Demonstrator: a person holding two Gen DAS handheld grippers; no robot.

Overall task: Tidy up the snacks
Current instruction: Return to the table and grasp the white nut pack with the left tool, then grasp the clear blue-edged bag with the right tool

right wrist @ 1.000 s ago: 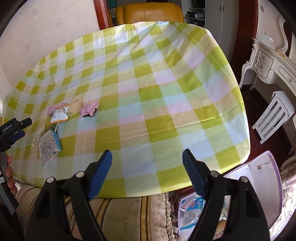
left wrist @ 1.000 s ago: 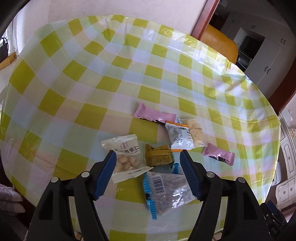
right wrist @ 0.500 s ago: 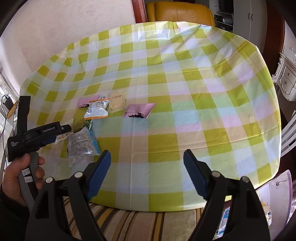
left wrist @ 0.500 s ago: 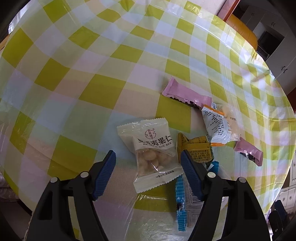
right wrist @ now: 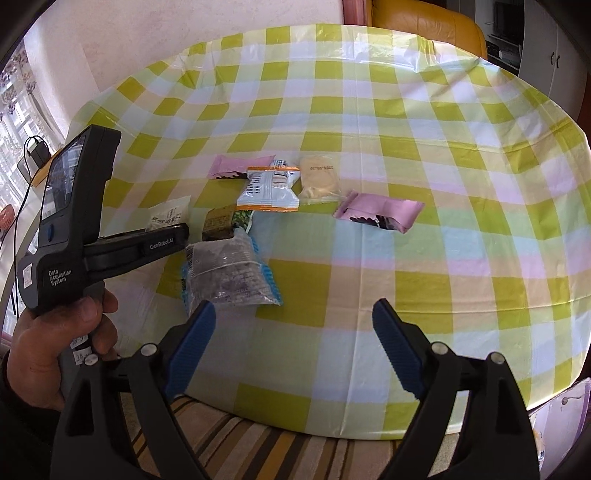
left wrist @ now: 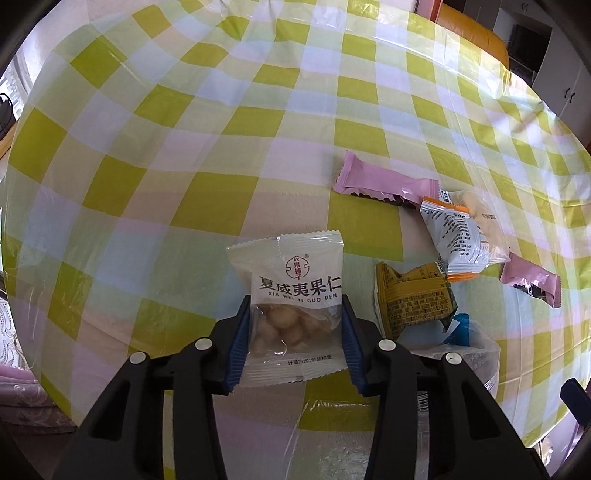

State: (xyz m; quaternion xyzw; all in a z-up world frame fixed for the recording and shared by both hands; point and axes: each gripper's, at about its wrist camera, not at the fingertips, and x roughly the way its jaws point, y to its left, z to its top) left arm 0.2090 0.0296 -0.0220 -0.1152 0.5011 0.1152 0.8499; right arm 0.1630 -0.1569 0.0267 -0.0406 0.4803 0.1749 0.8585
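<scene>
While a second ago my left gripper (left wrist: 294, 332) hung wide above the nut packet (left wrist: 291, 306), its jaws are now closing with the blue pads against the packet's sides. That packet lies on the checked tablecloth (left wrist: 184, 147), just left of the yellow-brown packet (left wrist: 413, 301). Over on my right gripper (right wrist: 293, 345), nothing's between the jaws, they're opening, and it's swung in closer to the snack pile.

Nut packet (left wrist: 291, 295) left of the other snacks (left wrist: 413, 299)

Checked tablecloth (right wrist: 369, 280) – pale wall (right wrist: 184, 33), orange armchair (right wrist: 424, 22), striped rug (right wrist: 295, 458).
</scene>
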